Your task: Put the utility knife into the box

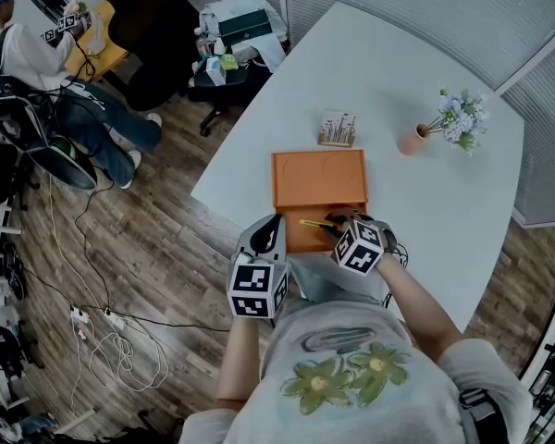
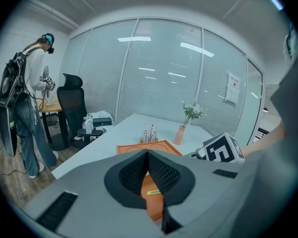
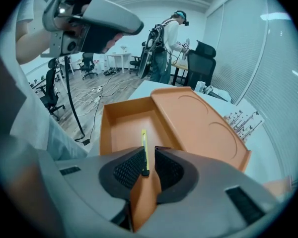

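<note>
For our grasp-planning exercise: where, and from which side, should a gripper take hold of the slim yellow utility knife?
Probably pinch the slim yellow utility knife across its flat sides near the black rear end, coming from behind along its length, as the right gripper does. The body is thin and straight, so its front hangs free over the orange box.

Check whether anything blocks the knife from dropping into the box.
Nothing visible does. The right gripper holds the utility knife over the open compartment of the box, and the lid lies clear of that opening.
</note>
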A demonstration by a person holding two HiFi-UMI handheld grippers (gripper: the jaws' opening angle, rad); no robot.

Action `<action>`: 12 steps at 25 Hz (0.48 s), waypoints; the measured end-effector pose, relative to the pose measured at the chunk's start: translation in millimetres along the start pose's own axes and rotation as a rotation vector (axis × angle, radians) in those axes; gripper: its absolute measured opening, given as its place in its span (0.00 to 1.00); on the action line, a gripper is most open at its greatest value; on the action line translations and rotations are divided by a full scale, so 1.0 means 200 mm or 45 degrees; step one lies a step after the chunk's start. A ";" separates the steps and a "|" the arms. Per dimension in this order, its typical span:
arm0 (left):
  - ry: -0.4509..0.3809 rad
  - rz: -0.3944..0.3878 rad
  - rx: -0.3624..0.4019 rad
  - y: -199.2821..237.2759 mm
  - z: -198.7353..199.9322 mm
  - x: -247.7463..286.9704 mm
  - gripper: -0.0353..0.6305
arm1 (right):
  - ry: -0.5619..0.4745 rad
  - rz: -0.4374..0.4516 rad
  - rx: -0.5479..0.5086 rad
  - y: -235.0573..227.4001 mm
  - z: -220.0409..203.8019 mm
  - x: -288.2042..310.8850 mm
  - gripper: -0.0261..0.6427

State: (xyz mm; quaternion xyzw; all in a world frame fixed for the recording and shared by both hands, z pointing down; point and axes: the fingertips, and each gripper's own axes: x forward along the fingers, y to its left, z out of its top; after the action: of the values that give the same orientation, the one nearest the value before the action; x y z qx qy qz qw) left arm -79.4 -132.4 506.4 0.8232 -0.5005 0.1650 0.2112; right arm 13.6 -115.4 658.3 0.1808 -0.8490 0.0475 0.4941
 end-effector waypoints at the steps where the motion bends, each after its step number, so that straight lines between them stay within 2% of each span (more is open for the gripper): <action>1: -0.001 0.001 0.001 0.00 0.00 0.00 0.05 | -0.026 -0.008 0.017 -0.01 0.02 -0.02 0.14; 12: -0.023 0.007 0.009 -0.03 0.03 -0.05 0.05 | -0.314 -0.130 0.135 -0.08 0.22 -0.32 0.14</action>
State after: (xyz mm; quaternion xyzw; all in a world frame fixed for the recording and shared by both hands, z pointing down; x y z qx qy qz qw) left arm -78.2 -125.4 496.3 0.8241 -0.5039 0.1600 0.2035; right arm 10.5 -125.3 579.7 0.2542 -0.8892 0.0444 0.3777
